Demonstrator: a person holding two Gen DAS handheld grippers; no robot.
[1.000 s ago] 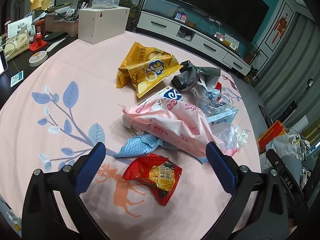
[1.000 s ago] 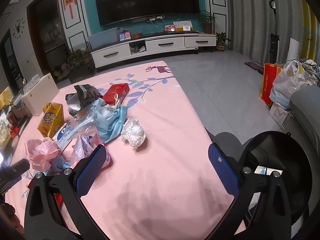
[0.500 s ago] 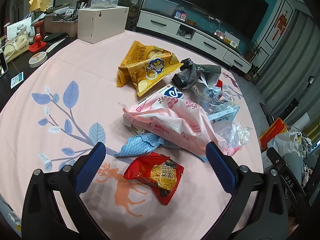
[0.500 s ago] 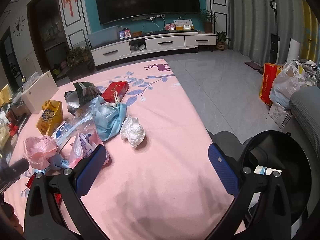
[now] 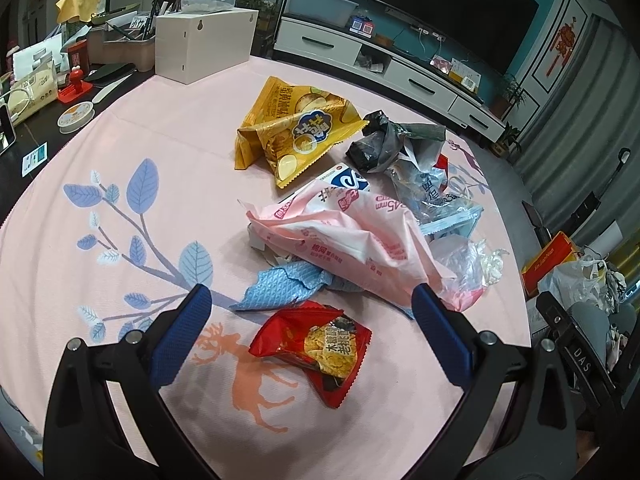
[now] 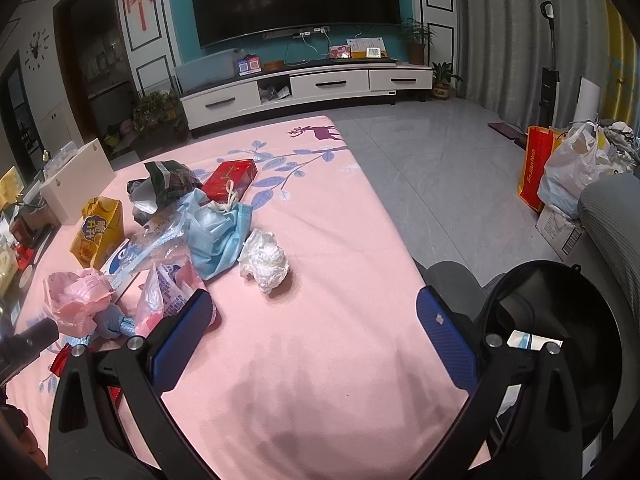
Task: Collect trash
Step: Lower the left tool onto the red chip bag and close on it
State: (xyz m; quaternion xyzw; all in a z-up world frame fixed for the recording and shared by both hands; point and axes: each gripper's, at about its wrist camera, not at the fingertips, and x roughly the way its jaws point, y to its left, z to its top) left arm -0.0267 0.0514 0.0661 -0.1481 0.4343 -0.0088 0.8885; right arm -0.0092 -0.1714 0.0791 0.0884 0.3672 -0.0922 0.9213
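Worktop (image 5: 120, 152): covered in matt pink cloth with a printed leaf and deer pattern, lightly creased. Red snack packet (image 5: 310, 346): glossy crinkled plastic film. Yellow chip bag (image 5: 292, 128): shiny foil-like plastic. Pink wrapper (image 5: 344, 240): thin soft plastic, semi-matt, wrinkled. Blue rag (image 5: 280, 292): textured, waffle-patterned cloth or paper. Crumpled tissue (image 6: 264, 258): white matt paper. Face mask (image 6: 218, 236): pale blue non-woven fabric. Left gripper (image 5: 312, 320) and right gripper (image 6: 314, 334): matt black plastic arms with metal screws, finger pads (image 5: 180, 336) of blue dimpled rubber. Bin (image 6: 560, 320): smooth black plastic.

"DAS" on black gripper part (image 5: 580, 360); "JinJianNan" on orange bag (image 6: 534, 166)
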